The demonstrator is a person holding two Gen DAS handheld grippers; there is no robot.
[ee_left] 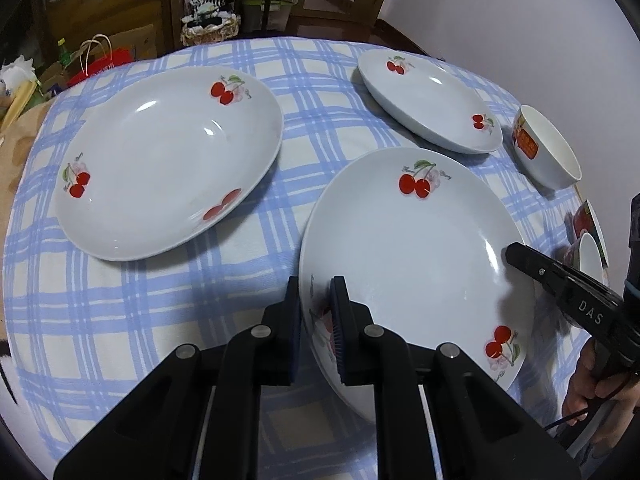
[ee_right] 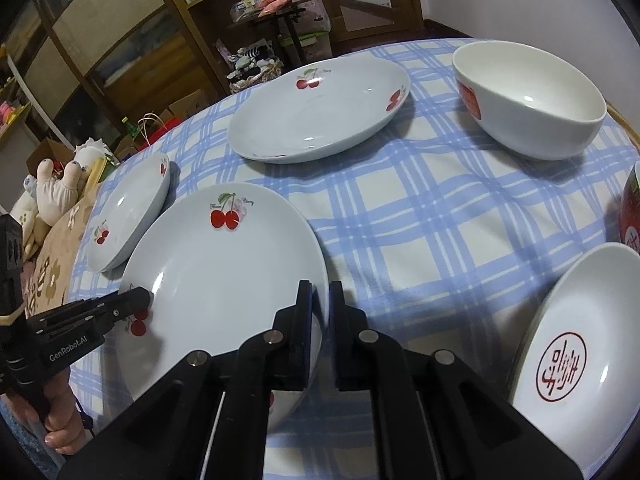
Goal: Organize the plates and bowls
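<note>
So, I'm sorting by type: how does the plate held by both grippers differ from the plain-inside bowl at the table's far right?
The held plate is wide and shallow; the far bowl is deep with steep walls. The plate shows red cherries on its inner face; the bowl's inside is blank, with a red patch outside. The left gripper and right gripper pinch the plate's rim; the bowl stands free. Both are white.

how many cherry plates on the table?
3. The near plate is clamped at opposite rims by the left tool and right tool. A second plate lies to its left, a third plate at the far side.
</note>
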